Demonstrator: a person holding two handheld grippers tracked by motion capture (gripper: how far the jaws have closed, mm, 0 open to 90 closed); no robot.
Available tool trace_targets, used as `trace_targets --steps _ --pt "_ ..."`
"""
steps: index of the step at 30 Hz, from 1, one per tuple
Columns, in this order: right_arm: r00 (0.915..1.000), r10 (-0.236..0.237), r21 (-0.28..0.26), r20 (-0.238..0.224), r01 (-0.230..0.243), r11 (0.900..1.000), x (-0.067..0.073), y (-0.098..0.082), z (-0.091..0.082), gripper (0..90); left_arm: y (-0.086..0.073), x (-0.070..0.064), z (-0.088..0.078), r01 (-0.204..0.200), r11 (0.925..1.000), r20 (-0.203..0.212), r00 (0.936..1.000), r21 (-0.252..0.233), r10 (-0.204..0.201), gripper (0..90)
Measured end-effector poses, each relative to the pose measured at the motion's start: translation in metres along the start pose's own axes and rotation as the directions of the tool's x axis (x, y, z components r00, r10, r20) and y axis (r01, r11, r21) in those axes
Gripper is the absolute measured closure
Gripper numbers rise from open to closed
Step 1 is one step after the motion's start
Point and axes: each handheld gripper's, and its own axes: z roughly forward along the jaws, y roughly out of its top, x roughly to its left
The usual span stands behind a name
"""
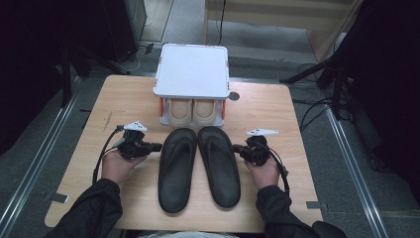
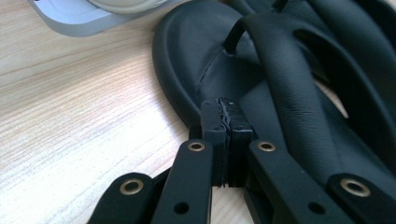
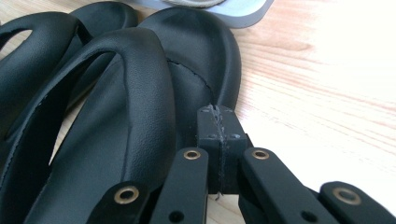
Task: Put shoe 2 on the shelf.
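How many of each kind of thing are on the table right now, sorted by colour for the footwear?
Black flip-flops: 2, the left flip-flop and the right flip-flop, side by side on the table
Beige shoes: 2, the beige pair on the lower level of the rack
White shoe rack: 1, the rack
Total: 5

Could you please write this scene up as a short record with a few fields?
Surface: wooden table
Things in hand: pair of black sandals, side by side, toes toward the rack
Left gripper: jaws shut, tip at the left sandal's outer edge
Right gripper: jaws shut, tip at the right sandal's outer edge
Behind: white shoe rack with beige shoes on its lower shelf
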Motion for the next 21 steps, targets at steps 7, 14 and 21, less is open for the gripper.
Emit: trace_targets --steps 7,14,21 --pt "0.9999 -0.012 0.016 0.009 0.012 1.000 0.000 0.003 0.004 90.0 -0.005 0.006 0.006 0.015 0.9990 -0.012 0.9998 0.041 -0.015 90.0" --pt "1.0000 -0.005 0.022 0.002 0.005 1.000 0.000 0.003 0.005 90.0 -0.008 0.005 0.012 0.016 0.9971 -0.005 0.9999 0.074 -0.015 90.0" --pt "1.0000 -0.003 0.022 0.002 0.003 1.000 0.000 0.004 0.006 90.0 -0.008 0.001 0.012 -0.005 0.9957 -0.007 1.0000 0.093 0.006 90.0"
